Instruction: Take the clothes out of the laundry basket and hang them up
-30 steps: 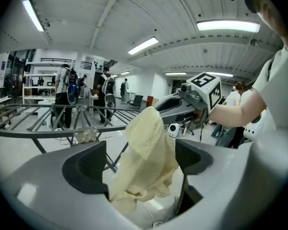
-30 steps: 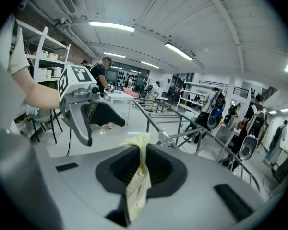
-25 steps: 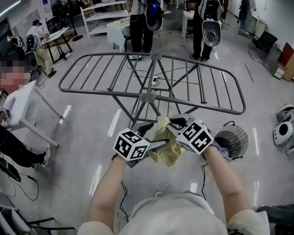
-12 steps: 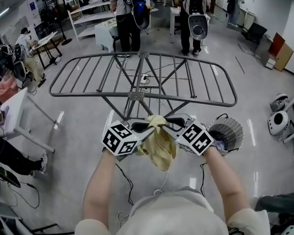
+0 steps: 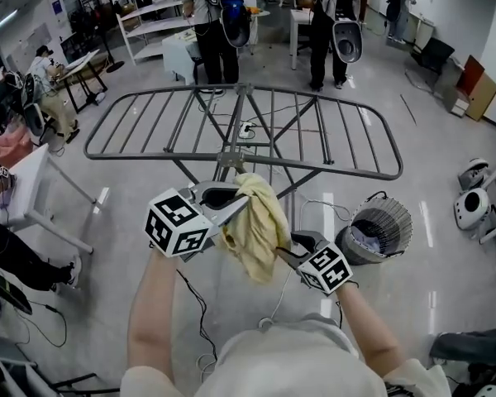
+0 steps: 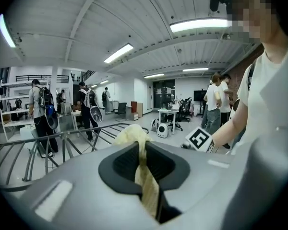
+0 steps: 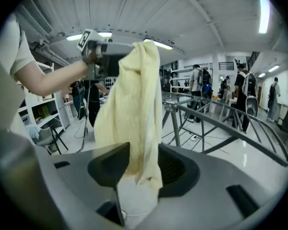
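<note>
My left gripper (image 5: 230, 208) is clamped on the top of a pale yellow cloth (image 5: 256, 226). Its jaws have just closed, and a thin fold of the fabric runs up the narrow slot between them. I hold it raised in the air just short of the near edge of the grey drying rack (image 5: 231, 160), so the cloth hangs down freely from the pinch, bunched at the top and looser below.

My right gripper (image 5: 288, 251) sits lower and to the right, under the left one, at the bottom end of the cloth. Its jaws have just been opening and now stand apart. The lower hem of the cloth dangles in the gap between them, nearer one jaw than the other, and neither pad presses on it.

The rack stands spread open on the floor (image 5: 132, 246) in front of me, its rails bare. The round wire laundry basket (image 5: 390, 215) rests on the floor to my right, below the rack's near right corner, with a few more clothes (image 5: 365, 240) bundled in its bottom. People with backpacks (image 5: 223, 15) stand beyond the rack's far edge.
</note>
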Demonstrator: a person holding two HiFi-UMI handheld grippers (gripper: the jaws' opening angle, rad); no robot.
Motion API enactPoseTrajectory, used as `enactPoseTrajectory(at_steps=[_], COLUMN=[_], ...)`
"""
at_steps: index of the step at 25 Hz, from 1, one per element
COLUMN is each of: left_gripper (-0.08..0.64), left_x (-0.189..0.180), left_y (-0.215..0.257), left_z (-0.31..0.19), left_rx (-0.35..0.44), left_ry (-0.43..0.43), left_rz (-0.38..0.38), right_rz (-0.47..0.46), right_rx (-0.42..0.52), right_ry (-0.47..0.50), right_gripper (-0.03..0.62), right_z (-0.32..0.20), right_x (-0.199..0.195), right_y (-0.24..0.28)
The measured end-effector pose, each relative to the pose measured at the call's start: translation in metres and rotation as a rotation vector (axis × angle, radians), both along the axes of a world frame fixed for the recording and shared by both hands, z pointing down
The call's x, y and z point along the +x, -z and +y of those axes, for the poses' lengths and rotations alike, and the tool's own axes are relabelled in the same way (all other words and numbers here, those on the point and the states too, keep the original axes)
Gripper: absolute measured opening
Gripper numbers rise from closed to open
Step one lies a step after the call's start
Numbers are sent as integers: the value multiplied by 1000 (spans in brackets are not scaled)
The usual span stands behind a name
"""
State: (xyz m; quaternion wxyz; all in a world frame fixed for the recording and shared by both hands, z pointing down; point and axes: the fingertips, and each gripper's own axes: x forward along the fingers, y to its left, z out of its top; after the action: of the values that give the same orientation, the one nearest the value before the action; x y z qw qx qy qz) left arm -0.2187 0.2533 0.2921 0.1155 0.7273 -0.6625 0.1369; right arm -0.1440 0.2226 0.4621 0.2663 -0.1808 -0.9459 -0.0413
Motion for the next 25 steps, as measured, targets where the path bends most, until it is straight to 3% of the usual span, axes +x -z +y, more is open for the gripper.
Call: enactPoseTrajectory(at_steps=[6,10,15,18,25], left_gripper=[38,40,40,40,40], left_x=[-21,-48,-61,-62,-76], left_y=[11,-24,-68,-79,-42], left_z=[24,48,58,52,43], left_rx=[7,-75,-136,-170,-60], left_ry=[46,100,98,88,77], left_rz=[-30,-33,46,11,24], right_rz=[17,-22,-148,-201,-266], right_rx=[49,77,147,231,340], right_ry=[-79,-122,-143,-117,-109], right_gripper=[11,9,8,8,9], right_z=[-30,-79,-121,-124,-124], right_x=[-10,-15,-29,-41,-56], right_y=[-13,32,125,171,229])
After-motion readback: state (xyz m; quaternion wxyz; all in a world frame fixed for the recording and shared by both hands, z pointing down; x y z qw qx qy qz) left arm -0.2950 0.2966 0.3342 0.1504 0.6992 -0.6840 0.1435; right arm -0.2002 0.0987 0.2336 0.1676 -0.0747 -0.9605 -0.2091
